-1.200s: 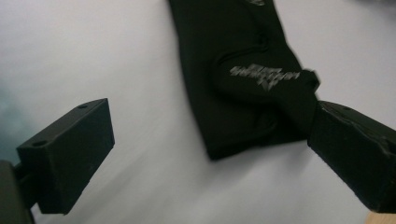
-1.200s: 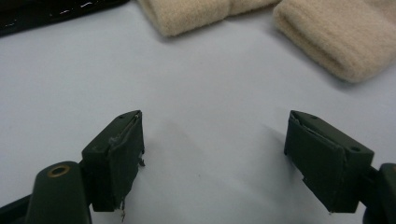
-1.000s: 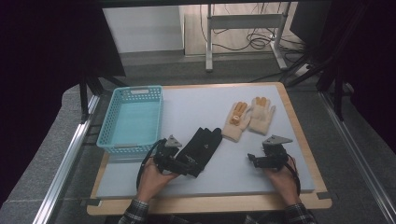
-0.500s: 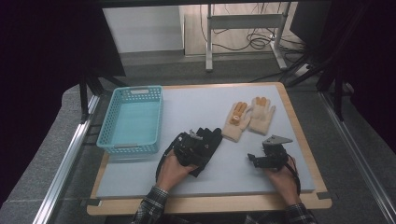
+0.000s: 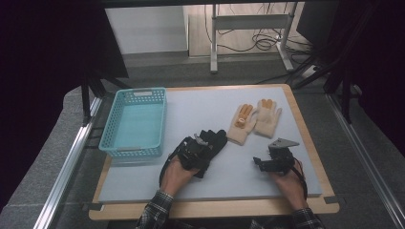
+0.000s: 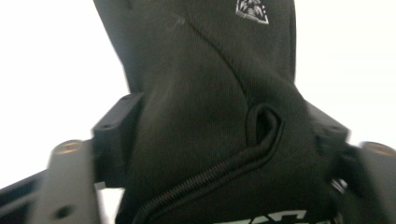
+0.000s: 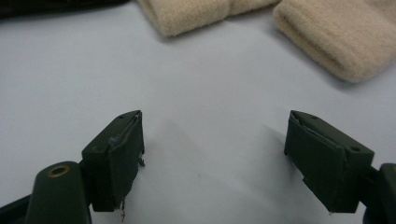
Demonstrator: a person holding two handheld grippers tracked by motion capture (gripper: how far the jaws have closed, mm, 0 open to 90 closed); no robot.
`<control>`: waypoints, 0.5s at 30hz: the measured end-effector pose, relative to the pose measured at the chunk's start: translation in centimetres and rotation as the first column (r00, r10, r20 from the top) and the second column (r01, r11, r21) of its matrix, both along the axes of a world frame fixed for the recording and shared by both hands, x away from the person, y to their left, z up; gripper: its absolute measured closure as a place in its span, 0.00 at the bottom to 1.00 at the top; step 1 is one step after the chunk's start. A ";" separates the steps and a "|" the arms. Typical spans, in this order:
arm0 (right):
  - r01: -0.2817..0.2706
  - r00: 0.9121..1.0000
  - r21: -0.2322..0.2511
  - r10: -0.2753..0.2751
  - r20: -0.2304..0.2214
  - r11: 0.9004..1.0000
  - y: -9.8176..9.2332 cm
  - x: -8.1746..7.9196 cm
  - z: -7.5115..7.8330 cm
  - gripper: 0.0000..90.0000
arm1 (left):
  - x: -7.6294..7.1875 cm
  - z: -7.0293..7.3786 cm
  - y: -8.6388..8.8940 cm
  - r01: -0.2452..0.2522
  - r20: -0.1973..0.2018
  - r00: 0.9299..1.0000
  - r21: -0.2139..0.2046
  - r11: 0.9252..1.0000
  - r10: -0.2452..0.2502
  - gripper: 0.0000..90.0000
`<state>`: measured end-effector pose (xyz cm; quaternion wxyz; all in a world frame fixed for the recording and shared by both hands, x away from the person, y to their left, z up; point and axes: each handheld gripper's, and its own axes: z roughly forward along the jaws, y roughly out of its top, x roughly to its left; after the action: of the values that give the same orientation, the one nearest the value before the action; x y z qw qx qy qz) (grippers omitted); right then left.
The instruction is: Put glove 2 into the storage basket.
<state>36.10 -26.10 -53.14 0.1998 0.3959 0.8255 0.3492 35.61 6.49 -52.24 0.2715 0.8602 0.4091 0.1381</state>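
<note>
The work looks barely begun: the turquoise basket [image 5: 135,121] at the left of the high view lies empty, and both pairs of gloves are out on the worktop [image 5: 200,102]. The black glove [image 5: 213,141] lies in the lower middle of the frame, and the left gripper [image 5: 195,151] has reached it. In the left gripper view the dark fabric [image 6: 210,116] bulges between the two jaws, which press it from either side, so it appears clamped at the cuff end (a stitched loop and a logo show). Lifting it and carrying it to the basket is, in my judgement, what remains, and the beige gloves [image 5: 254,119] at the centre right lie untouched.

The left hand [image 5: 175,174] comes in from the bottom edge, forearm angled up and slightly right. The right gripper [image 5: 267,161] rests low at the lower right, its jaws wide apart over bare worktop, holding nothing, with beige cuffs [image 7: 327,32] ahead.
</note>
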 end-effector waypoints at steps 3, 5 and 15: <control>0.000 1.000 -0.001 0.000 0.000 1.000 0.0 0.0 0.0 0.22 | 0.0 0.0 0.5 -0.028 0.017 0.999 -0.018 0.999 0.028 0.51; 0.000 1.000 -0.001 0.000 0.000 1.000 0.0 0.0 0.0 0.22 | 0.0 0.0 0.7 -0.044 0.021 0.999 -0.029 0.999 0.045 0.59; -0.001 1.000 -0.001 0.001 0.000 1.000 0.0 0.0 0.0 0.22 | 0.5 1.0 1.7 -0.045 -0.003 0.999 -0.071 0.996 0.045 0.70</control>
<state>36.10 -26.11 -53.13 0.1999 0.3955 0.8257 0.3490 36.14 8.17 -51.24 0.2983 0.8406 0.4333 0.1290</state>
